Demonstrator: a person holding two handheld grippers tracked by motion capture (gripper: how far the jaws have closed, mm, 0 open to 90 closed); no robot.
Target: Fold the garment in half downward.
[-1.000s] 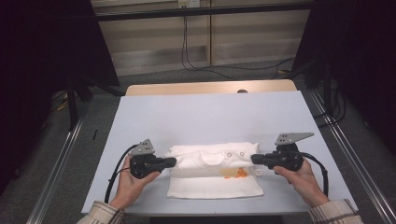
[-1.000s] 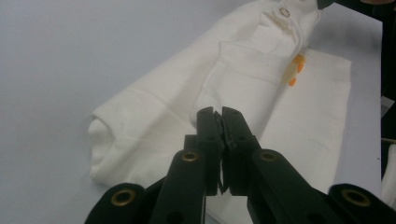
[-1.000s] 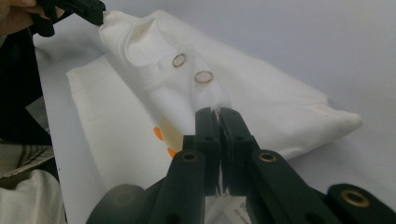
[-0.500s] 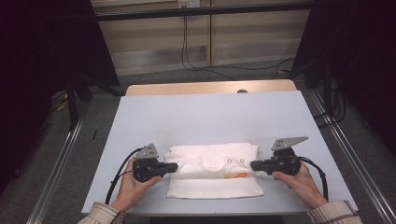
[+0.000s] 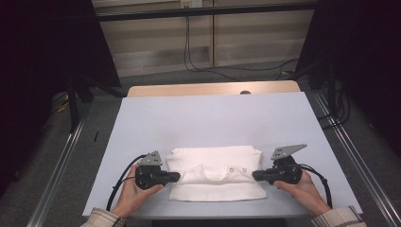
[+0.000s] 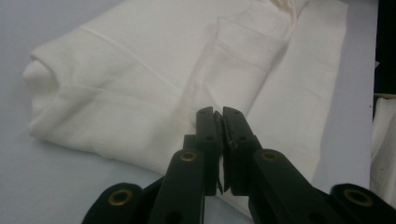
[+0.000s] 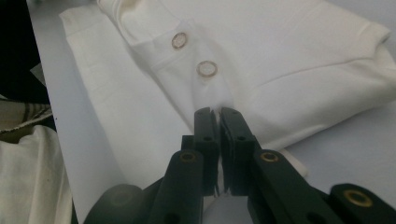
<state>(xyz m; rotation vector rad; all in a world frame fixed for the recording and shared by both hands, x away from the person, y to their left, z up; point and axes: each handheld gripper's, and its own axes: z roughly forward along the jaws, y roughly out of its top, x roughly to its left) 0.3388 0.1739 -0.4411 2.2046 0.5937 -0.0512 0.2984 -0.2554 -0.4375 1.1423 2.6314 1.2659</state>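
1. Near the front edge of the bench (image 5: 142,123), about midway between its left and right edges, lies a folded white shirt (image 5: 215,163), its collar and two buttons (image 7: 207,68) facing up.
2. The left gripper (image 5: 176,176) sits at the shirt's left end, held level and pointing at the fabric; its jaws are pressed together, and the left gripper view shows no cloth between them, the tips just over the shirt's folded edge.
3. The right gripper (image 5: 255,176) mirrors it at the shirt's right end, jaws likewise pressed together with nothing pinched, tips just beside the button placket.
4. Each gripper is held by a hand (image 5: 135,196) near the front corners, cables trailing back.
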